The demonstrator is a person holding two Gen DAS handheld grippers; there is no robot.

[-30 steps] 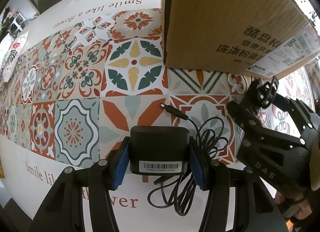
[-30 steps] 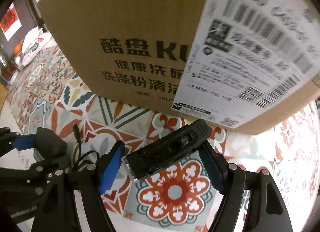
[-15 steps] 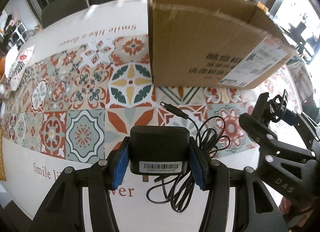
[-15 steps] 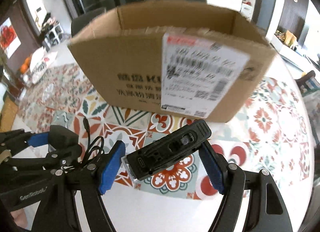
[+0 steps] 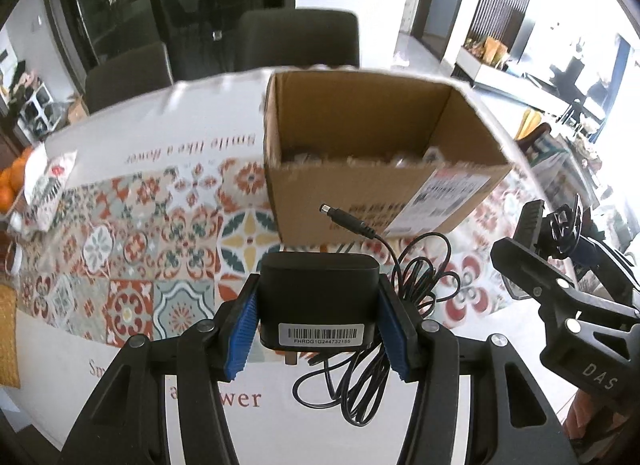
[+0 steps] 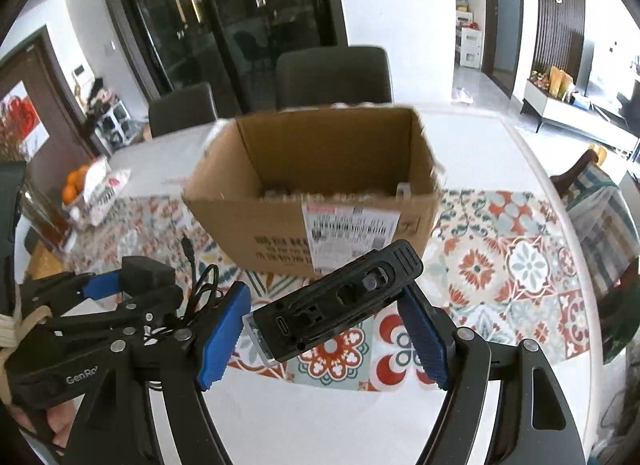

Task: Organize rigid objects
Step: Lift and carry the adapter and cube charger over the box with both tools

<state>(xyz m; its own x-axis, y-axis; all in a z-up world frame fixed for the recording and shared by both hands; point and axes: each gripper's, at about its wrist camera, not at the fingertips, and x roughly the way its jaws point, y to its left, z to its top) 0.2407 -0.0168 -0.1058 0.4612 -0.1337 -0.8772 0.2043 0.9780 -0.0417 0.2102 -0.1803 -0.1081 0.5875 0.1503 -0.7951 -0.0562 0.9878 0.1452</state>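
Black plastic filled both hand-held grippers. The left hand-held gripper (image 5: 319, 325) had its blue pads (image 5: 241, 332) pressed flat against the two sides of a black power adapter (image 5: 318, 299), barcode label facing the camera, and held it clear above the surface (image 5: 280, 417). The adapter's cable (image 5: 404, 305) hung in loose loops beneath it, with the barrel plug (image 5: 345, 219) sticking up toward the cardboard box (image 5: 376, 169).

The right hand-held gripper (image 6: 322, 327) held a black rectangular device (image 6: 338, 299) slantwise between its blue pads (image 6: 218, 335), jaws fairly wide, the end with a small port toward the camera.

The open-topped box stood on the patterned tile cloth (image 6: 516, 261) toward the far edge of the surface; some pale items lay inside, too blurred to identify. Both held things hung above the near part of the surface, short of the box's labelled wall.
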